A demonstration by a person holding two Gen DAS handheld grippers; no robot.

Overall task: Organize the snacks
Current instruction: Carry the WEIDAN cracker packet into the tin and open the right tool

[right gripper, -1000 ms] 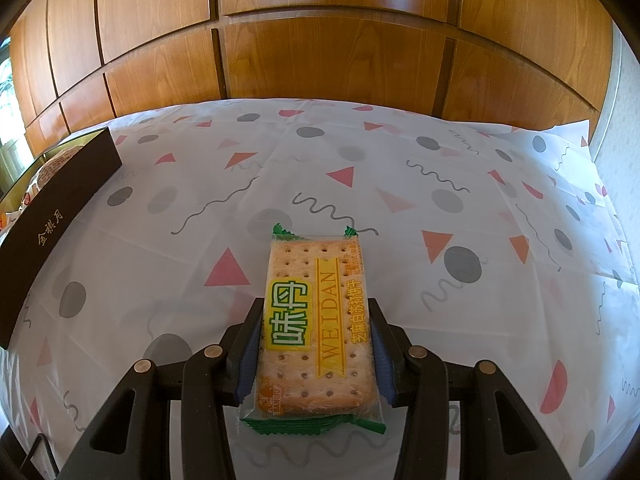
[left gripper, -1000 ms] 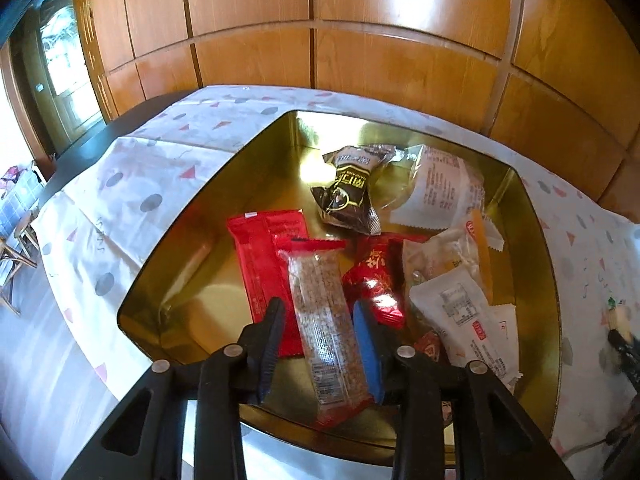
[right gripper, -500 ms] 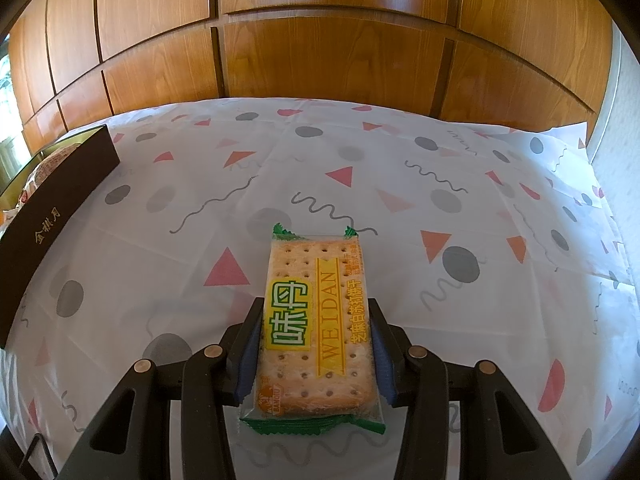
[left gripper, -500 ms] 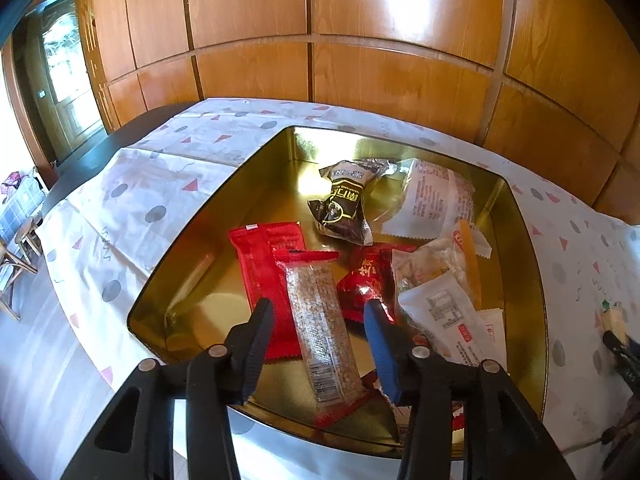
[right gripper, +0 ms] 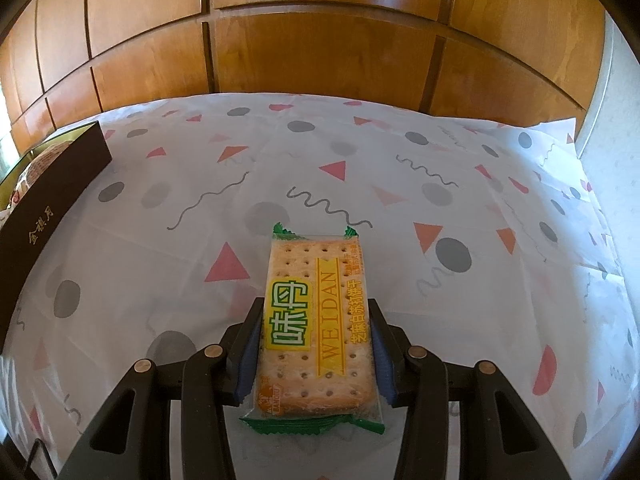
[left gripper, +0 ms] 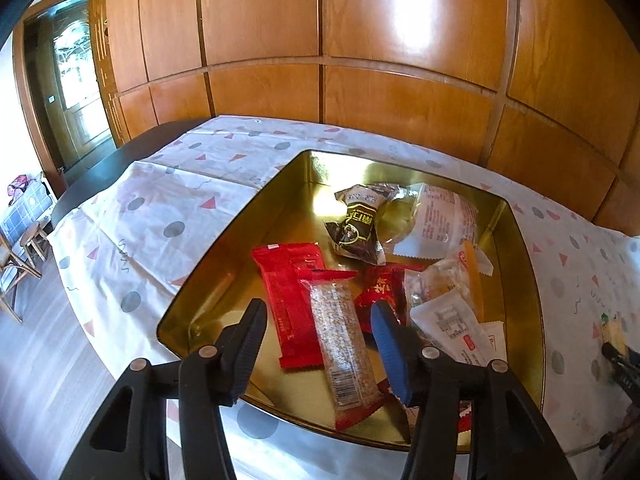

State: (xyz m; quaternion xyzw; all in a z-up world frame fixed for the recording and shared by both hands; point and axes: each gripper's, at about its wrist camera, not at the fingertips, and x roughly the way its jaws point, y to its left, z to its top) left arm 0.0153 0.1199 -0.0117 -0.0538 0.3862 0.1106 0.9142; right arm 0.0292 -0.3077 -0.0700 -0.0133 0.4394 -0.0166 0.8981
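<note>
In the left wrist view a gold tray (left gripper: pixel 524 280) holds several snack packs, among them a sesame bar (left gripper: pixel 344 340), a red pack (left gripper: pixel 292 280) and a dark brown pack (left gripper: pixel 360 224). My left gripper (left gripper: pixel 320 320) is open and empty above the tray's near edge, its fingers either side of the sesame bar without touching it. In the right wrist view my right gripper (right gripper: pixel 316 320) is shut on a green-edged cracker pack (right gripper: pixel 316 320) and holds it over the patterned tablecloth (right gripper: pixel 400 200).
The tray's dark outer wall (right gripper: pixel 48 200) shows at the left of the right wrist view. Wood panelling (left gripper: pixel 360 60) runs behind the table. The table's left edge drops to the floor (left gripper: pixel 32 360), where chairs stand. The right gripper (left gripper: pixel 620 356) shows at the left view's right edge.
My left gripper has let go of the sesame bar, opened wide and pulled up and back from the tray. The right gripper has kept hold of the cracker pack and barely moved.
</note>
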